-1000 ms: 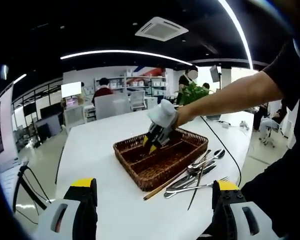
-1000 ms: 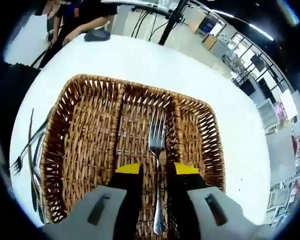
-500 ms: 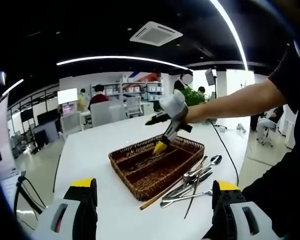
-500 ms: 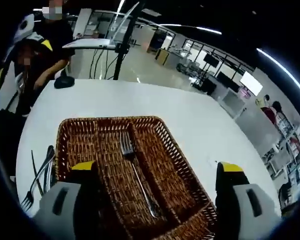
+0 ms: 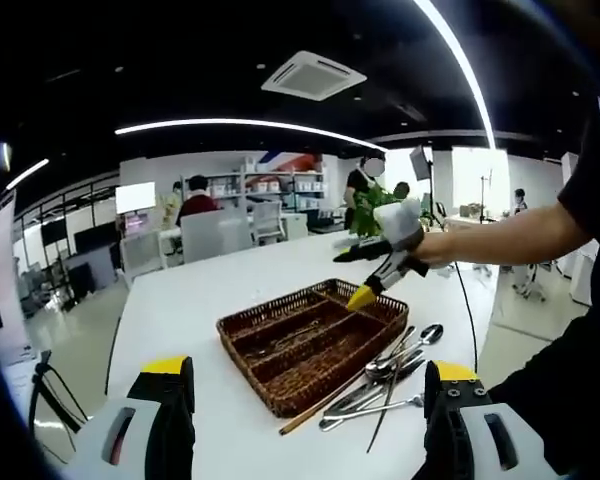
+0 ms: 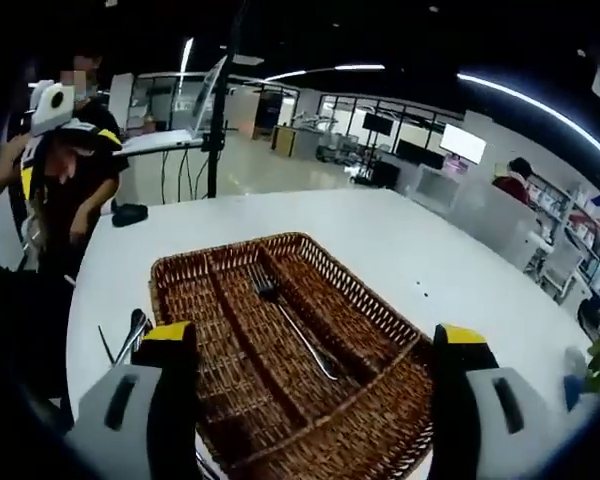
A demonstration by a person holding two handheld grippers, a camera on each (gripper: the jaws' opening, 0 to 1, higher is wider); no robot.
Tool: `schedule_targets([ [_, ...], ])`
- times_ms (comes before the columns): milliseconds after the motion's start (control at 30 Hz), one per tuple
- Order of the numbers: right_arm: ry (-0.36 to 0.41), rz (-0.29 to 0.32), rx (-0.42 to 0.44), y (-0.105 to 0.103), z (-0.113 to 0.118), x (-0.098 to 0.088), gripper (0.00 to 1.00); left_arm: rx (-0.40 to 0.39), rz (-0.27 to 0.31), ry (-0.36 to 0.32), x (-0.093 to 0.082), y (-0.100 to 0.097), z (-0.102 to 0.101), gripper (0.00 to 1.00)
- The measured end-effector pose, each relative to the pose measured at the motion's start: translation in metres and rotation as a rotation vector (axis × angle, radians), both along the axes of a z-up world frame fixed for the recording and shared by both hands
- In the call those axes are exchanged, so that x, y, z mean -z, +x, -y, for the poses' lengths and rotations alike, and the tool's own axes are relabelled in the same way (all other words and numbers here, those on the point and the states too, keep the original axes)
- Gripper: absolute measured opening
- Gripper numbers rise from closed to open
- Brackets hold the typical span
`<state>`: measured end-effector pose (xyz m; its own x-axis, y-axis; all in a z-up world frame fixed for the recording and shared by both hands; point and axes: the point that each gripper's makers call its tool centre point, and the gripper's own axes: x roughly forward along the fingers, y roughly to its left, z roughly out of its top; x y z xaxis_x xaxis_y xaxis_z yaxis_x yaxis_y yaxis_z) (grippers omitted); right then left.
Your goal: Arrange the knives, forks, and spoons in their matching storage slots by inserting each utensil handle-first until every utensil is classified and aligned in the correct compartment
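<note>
Wicker tray (image 6: 280,420) has one fork (image 6: 290,320) lying in its middle slot; side slots look bare; rest of the cutlery pile (image 5: 385,375) sits on the white table (image 5: 180,310) just beside the tray; right gripper (image 6: 305,385) jaws spread, empty, above the tray; left gripper (image 5: 305,415) spread, empty, held back; task barely started.

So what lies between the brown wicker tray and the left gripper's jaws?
In the left gripper view, bare white table separates the brown wicker tray from the open left gripper; the loose cutlery pile lies beside it.
</note>
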<state>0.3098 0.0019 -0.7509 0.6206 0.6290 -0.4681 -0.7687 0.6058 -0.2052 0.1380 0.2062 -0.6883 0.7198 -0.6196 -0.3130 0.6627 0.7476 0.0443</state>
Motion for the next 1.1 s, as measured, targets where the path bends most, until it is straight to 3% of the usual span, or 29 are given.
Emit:
schedule_targets([
  [233, 0.095, -0.016, 0.077, -0.032, 0.032, -0.007, 0.99, 0.011, -0.006, -0.017, 0.003, 0.001, 0.009, 1.0],
  [400, 0.083, -0.008, 0.088, -0.052, 0.047, -0.009, 0.99, 0.016, -0.012, -0.01, 0.008, 0.002, 0.011, 1.0],
  [833, 0.088, 0.02, 0.159, -0.098, 0.093, -0.022, 0.99, 0.028, 0.013, -0.012, -0.002, -0.002, 0.017, 1.0],
  [1100, 0.115, 0.022, 0.173, -0.118, 0.102, -0.03, 0.99, 0.033, 0.007, -0.008, 0.001, -0.004, 0.023, 1.0],
])
